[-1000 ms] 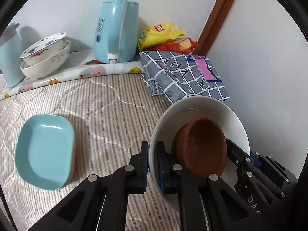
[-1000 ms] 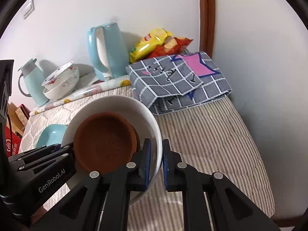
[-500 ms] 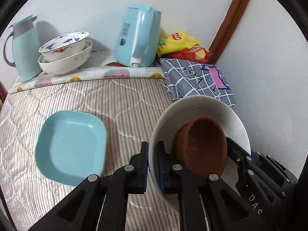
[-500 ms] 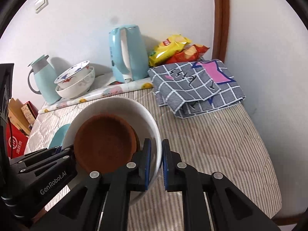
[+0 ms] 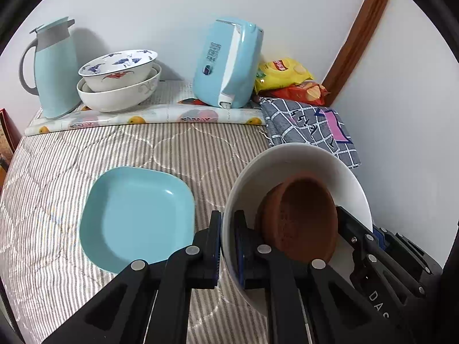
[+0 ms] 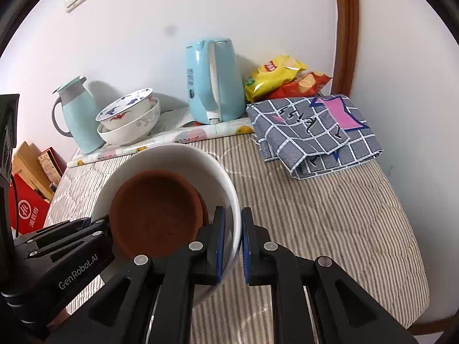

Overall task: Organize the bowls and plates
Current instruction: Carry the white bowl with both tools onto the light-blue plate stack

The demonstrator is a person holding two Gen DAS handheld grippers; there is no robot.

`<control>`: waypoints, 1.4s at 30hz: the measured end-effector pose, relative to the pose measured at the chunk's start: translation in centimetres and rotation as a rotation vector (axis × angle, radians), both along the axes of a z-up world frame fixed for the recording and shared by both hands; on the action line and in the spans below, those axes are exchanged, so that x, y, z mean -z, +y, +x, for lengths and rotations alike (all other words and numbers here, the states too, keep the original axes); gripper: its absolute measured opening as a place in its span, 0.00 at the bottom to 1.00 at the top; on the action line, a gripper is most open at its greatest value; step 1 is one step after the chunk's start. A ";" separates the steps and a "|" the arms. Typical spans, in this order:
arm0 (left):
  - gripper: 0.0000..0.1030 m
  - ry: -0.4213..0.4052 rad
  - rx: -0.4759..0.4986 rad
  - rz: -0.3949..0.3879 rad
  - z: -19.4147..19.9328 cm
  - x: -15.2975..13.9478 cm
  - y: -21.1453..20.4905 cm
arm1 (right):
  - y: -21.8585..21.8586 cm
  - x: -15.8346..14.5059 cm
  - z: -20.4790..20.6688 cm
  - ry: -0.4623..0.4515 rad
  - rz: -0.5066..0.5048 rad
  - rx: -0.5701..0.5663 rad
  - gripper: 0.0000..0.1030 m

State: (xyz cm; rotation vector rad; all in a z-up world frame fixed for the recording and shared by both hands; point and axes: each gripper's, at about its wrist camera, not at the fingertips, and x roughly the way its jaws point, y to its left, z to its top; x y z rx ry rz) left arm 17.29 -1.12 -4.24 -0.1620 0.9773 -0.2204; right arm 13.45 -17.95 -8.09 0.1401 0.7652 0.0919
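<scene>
We've got both the left gripper (image 5: 227,239) and right gripper (image 6: 231,240) clamped on the white bowl's (image 5: 289,160) rim with the brown bowl (image 5: 299,220) nested inside, blue plate (image 5: 134,215) just left, unstacked, bowl stack (image 5: 119,86) far ahead — roughly halfway.

My left gripper (image 5: 228,242) clamped on white bowl (image 5: 289,160) rim, brown bowl (image 5: 301,218) inside, my right gripper (image 5: 370,243) opposite, blue plate (image 5: 134,218) beside, stacked bowls (image 5: 120,80), kettle (image 5: 229,63), jug (image 5: 54,66) behind.

White bowl (image 5: 289,160), brown bowl (image 5: 301,215), light-blue plate (image 5: 134,215), grey-and-cream striped cover (image 5: 71,157), grey checked cloth (image 6: 312,132).
</scene>
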 end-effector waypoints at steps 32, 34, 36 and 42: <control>0.09 0.008 -0.100 -0.007 3.0 1.1 8.4 | 8.6 0.1 3.7 0.006 -0.024 -0.096 0.10; 0.09 0.014 -0.103 -0.012 3.3 1.3 8.9 | 9.0 0.3 4.1 0.011 -0.020 -0.098 0.10; 0.09 0.017 -0.104 -0.010 3.6 1.6 9.2 | 9.4 0.6 4.4 0.015 -0.020 -0.100 0.10; 0.09 0.026 -0.109 0.005 4.6 2.4 10.1 | 10.3 1.5 5.5 0.033 -0.014 -0.110 0.10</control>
